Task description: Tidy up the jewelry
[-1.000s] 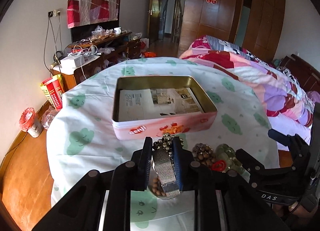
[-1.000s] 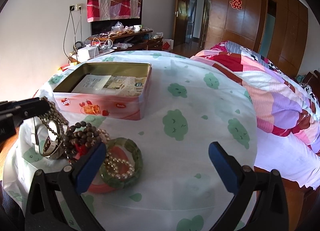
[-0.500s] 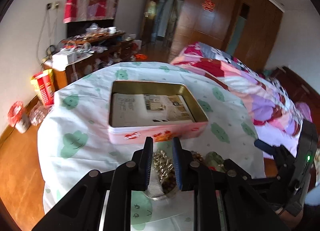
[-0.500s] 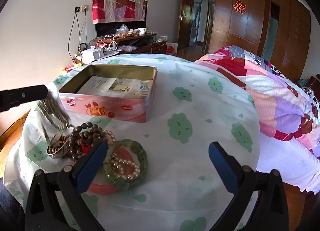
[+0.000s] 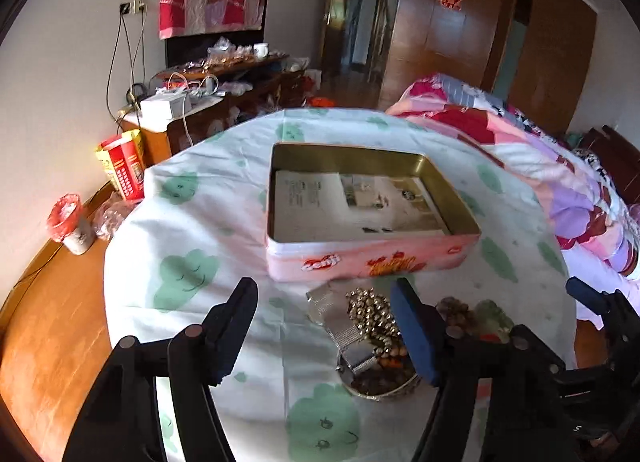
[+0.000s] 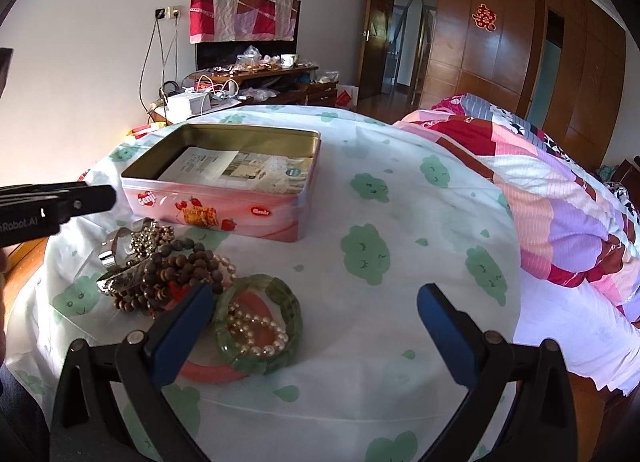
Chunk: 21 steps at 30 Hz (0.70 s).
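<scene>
Just before the pink tin (image 5: 372, 258) the jewelry heap (image 6: 160, 266) lies on the cloth, half hidden behind the left gripper (image 5: 326, 332), whose jaws have just sprung apart, empty; the right gripper (image 6: 314, 326) gapes too.

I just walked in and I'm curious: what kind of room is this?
Most likely a bedroom in a home. A bed with a patchwork quilt stands beside the table, wooden wardrobes line the far wall, and a cluttered sideboard stands behind.
</scene>
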### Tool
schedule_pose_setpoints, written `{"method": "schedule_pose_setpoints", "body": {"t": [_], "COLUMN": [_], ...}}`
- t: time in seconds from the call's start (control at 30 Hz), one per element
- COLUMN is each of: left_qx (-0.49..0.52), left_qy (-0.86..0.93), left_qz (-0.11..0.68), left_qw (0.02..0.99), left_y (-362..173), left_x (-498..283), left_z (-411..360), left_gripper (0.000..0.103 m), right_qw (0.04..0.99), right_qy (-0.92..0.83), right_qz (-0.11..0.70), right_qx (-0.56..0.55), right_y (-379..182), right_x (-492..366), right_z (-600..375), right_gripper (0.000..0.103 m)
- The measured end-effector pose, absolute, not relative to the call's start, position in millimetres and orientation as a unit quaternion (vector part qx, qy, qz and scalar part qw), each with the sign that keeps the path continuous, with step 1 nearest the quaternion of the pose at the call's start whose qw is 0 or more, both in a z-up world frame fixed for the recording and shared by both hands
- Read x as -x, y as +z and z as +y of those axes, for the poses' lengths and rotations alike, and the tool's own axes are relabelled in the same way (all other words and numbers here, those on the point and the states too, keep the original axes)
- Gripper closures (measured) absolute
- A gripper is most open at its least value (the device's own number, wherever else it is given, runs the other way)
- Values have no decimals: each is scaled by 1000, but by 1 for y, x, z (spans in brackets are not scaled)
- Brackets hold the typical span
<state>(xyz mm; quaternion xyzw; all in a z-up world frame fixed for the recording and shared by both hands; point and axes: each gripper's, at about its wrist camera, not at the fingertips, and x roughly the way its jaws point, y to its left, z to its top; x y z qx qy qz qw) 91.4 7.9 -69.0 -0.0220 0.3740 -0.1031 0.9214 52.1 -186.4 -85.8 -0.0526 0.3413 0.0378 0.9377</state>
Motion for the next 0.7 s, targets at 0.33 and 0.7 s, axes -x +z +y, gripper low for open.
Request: {"method": "schedule_pose_setpoints", "body": {"t": [0.33,0.7], "left_qx": [-55,-45], "left_qy": [-144,-159], "left_qz": [395,434], "left_qw": [906,886], "left_y": [-82,-106], "left_x": [-100,-113], "left_z": [-36,-43], "left_gripper": [67,99], "right_qw": [937,935], "right_qy": [37,40], "right_qz": [343,349], "right_qx": [51,47], "right_y": [-86,-89], "right_x": [-52,-55], "right_z": [-186,-188], "right_gripper": [0,0]}}
